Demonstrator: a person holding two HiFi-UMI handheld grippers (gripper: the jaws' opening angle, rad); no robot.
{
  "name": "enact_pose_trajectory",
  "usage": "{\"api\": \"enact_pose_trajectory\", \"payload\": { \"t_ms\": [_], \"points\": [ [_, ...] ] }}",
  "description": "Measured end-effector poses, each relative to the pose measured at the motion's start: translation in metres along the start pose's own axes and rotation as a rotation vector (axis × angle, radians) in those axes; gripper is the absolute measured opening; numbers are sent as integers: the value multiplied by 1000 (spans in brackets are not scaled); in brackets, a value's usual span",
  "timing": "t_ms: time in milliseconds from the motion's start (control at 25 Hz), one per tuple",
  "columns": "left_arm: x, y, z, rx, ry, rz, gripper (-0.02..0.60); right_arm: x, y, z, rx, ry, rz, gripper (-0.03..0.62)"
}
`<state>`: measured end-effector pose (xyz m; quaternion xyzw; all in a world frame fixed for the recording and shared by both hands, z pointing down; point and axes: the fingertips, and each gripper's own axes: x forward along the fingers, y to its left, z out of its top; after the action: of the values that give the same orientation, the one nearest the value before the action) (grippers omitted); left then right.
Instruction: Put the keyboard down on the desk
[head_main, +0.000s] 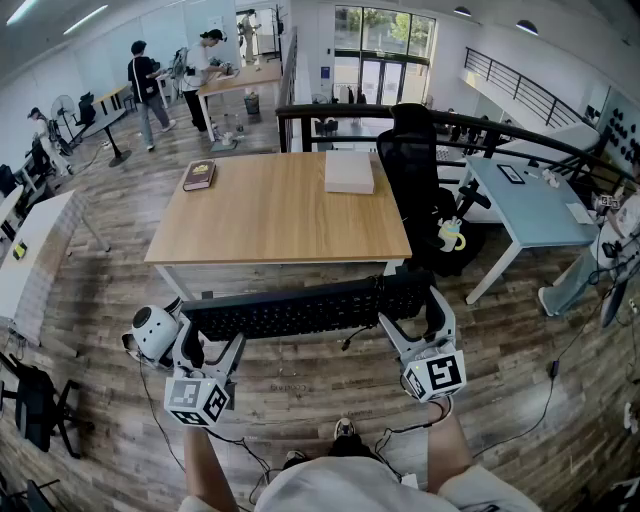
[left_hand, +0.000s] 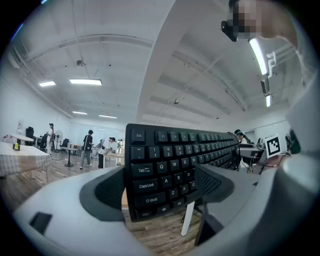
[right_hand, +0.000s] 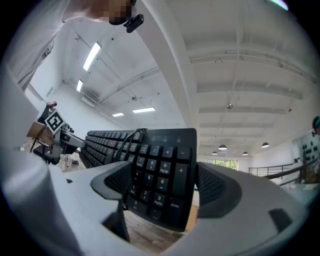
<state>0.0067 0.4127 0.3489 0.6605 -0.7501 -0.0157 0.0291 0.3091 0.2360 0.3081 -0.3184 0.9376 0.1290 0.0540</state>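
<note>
A long black keyboard (head_main: 310, 305) hangs in the air just in front of the wooden desk (head_main: 280, 215), below the level of its near edge. My left gripper (head_main: 210, 335) is shut on its left end, and my right gripper (head_main: 418, 312) is shut on its right end. In the left gripper view the keyboard (left_hand: 170, 165) stands on edge with its Tab and Shift keys between the pads of the left gripper (left_hand: 160, 187). In the right gripper view the number-pad end of the keyboard (right_hand: 160, 172) sits between the pads of the right gripper (right_hand: 160, 182), and its cable loops over the top.
On the desk lie a dark book (head_main: 199, 175) at the far left and a white box (head_main: 349, 171) at the far right. A black office chair (head_main: 415, 180) stands at the desk's right, with a blue table (head_main: 530, 205) beyond it. People stand at tables far back.
</note>
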Motion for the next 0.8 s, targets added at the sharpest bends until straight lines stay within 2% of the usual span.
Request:
{"api": "enact_pose_trajectory", "payload": {
  "t_ms": [440,800],
  "points": [
    [-7,-2,5,2,2,-11,437,-7,3,4,12,-1,0,407],
    [-8,-4,3,4,6,9,437,-5,2,-3,26,-1,16,405]
  ]
}}
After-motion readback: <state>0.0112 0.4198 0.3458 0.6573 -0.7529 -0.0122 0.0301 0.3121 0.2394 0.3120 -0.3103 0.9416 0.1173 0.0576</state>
